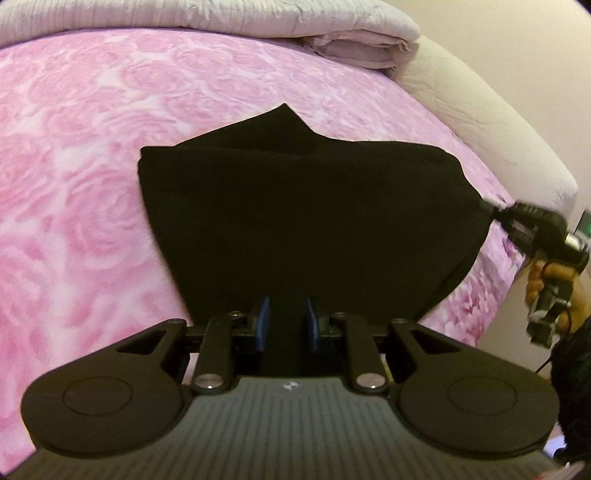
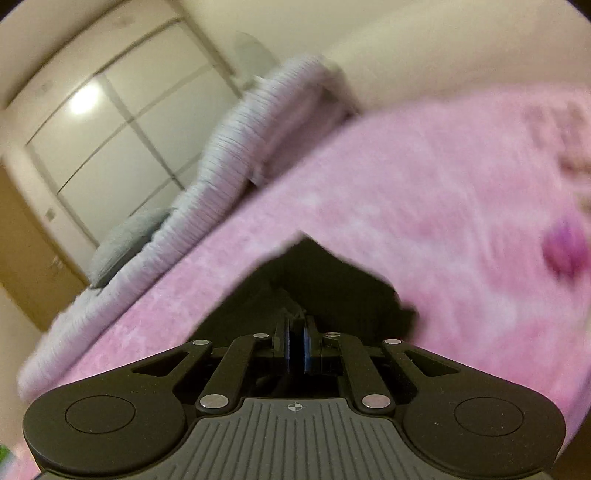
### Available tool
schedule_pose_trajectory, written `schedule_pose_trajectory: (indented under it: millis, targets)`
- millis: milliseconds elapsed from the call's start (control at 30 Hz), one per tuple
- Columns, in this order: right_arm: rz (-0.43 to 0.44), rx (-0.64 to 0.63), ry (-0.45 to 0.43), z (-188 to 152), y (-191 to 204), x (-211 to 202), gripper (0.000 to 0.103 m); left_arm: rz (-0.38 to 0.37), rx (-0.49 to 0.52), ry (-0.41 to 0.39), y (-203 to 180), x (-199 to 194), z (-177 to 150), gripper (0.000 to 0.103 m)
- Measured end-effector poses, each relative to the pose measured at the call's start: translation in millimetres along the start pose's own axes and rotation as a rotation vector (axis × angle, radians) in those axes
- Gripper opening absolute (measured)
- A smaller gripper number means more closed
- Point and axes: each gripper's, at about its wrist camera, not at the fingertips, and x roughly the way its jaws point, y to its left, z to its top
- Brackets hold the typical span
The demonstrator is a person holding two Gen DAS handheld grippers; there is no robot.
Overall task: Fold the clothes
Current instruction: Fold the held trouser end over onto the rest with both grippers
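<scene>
- Blue pads (image 1: pixel 263 318) line the left gripper (image 1: pixel 286 321), whose fingers stand a little apart with black cloth filling the gap between them; whether they truly pinch it cannot be told from the left wrist view.
- Closed almost pad to pad, the right gripper (image 2: pixel 296 345) has its fingers clamped on a fold of the same black garment (image 2: pixel 314 273), which bunches up just ahead of the fingertips.
- From the left wrist view the right gripper (image 1: pixel 496 212) shows at the far right edge, its tip biting a stretched corner of the black garment (image 1: pixel 295 206); a hand (image 1: pixel 550 282) grips the handle below it.
- The garment lies on a pink rose-patterned bedspread (image 1: pixel 81 166), folded into a broad dark shape with a straight upper edge, a rounded left corner, and a pointed peak rising behind the fold.
- Its near end narrows toward the left gripper, while its right corner is pulled taut toward the right gripper, close to the edge of the bed.
- Beyond the garment, a pale lilac quilt (image 1: pixel 207 18) is heaped along the far side of the bedspread, with a folded piece of matching fabric (image 1: pixel 362 50) beside it.
- A cream upholstered bed frame (image 1: pixel 491 110) curves along the right.
- The right wrist view is motion-blurred; it shows a pale wardrobe with panelled doors (image 2: pixel 122 140) and a grey pillow (image 2: pixel 125 243) by the quilt.
</scene>
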Motion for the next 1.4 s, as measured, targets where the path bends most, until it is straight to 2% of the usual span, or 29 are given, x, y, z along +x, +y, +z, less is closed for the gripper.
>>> schedule_pose_trajectory:
  millis: [100,167,433,500,633,700,800,900,1100,1233,1300,1400]
  targets:
    - [-0.021,-0.064,-0.039,9.1,6.4,-1.0,0.006,-0.012,0.000,0.005,-3.4,4.0,0.4,0.017]
    - [-0.072,-0.038,-0.031,8.0,-8.2,13.8,0.006,-0.019,0.008,0.006,-7.1,6.5,0.4,0.017]
    - [-0.142,0.040,-0.003,11.9,-31.9,26.2,0.007,-0.014,0.016,0.013,-11.0,11.0,-2.2,0.017]
    - [-0.229,0.023,-0.019,20.3,-27.9,18.4,0.007,0.009,0.032,0.007,-14.3,7.2,-2.1,0.017]
    - [-0.251,-0.054,-0.078,19.5,-5.8,-16.2,0.007,0.040,0.065,-0.015,-20.9,-4.8,-3.2,0.017]
    - [-0.138,-0.083,-0.035,6.2,8.3,-29.7,0.007,0.032,0.068,-0.031,-22.8,-11.2,-4.6,0.017]
    - [-0.060,-0.193,0.095,-23.8,29.1,-23.7,0.007,0.029,0.079,-0.016,-27.5,-8.9,-7.8,0.017]
    - [-0.128,-0.207,0.223,-42.9,20.2,5.3,0.006,0.067,0.096,0.014,-29.2,-0.9,-14.7,0.017]
    - [-0.164,-0.178,0.151,-32.1,40.6,-26.9,0.007,0.147,0.054,0.000,-27.5,-20.1,-22.5,0.017]
    - [-0.168,-0.137,0.197,-48.7,51.9,-47.5,0.007,0.205,0.040,0.006,-32.4,-32.0,-27.1,0.018]
    - [-0.207,-0.124,0.227,-59.0,54.3,-49.2,0.007,0.225,0.053,0.011,-37.2,-36.0,-30.9,0.019]
    - [-0.189,-0.088,0.257,-72.2,63.3,-65.8,0.007,0.237,0.075,0.008,-44.3,-45.6,-35.4,0.019]
